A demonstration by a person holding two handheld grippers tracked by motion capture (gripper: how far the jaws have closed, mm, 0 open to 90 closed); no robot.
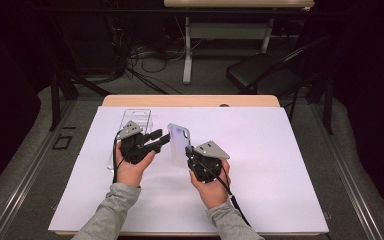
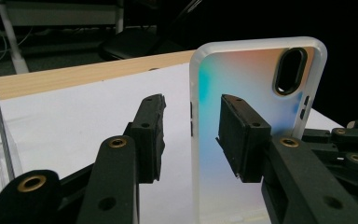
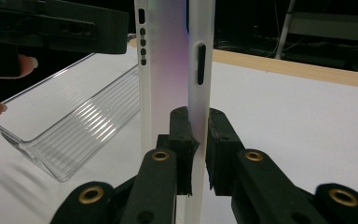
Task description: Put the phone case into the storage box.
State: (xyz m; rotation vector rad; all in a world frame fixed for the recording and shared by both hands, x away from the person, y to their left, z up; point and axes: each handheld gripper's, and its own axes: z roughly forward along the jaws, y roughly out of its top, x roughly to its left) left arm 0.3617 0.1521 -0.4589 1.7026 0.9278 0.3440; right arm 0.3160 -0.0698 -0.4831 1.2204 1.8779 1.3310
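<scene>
Phone case (image 1: 179,142), bearing no legible writing, is held upright above the sheet (image 1: 260,165), its edge pinched by the right gripper (image 3: 198,140). Left gripper (image 2: 191,135) is kept open, the case's edge between its jaws.

There was one phone case (image 1: 179,142), one clear plastic tray (image 1: 136,119), two claws — left (image 1: 161,138), right (image 1: 190,154) — and one white mat (image 1: 280,165) on one counter (image 1: 190,100)

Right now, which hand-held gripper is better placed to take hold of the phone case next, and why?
Left. The left hand-held gripper already straddles the phone case's side edge, pads not yet pressing. The right hand-held gripper is busy pinching its other wall, holding it upright.
</scene>
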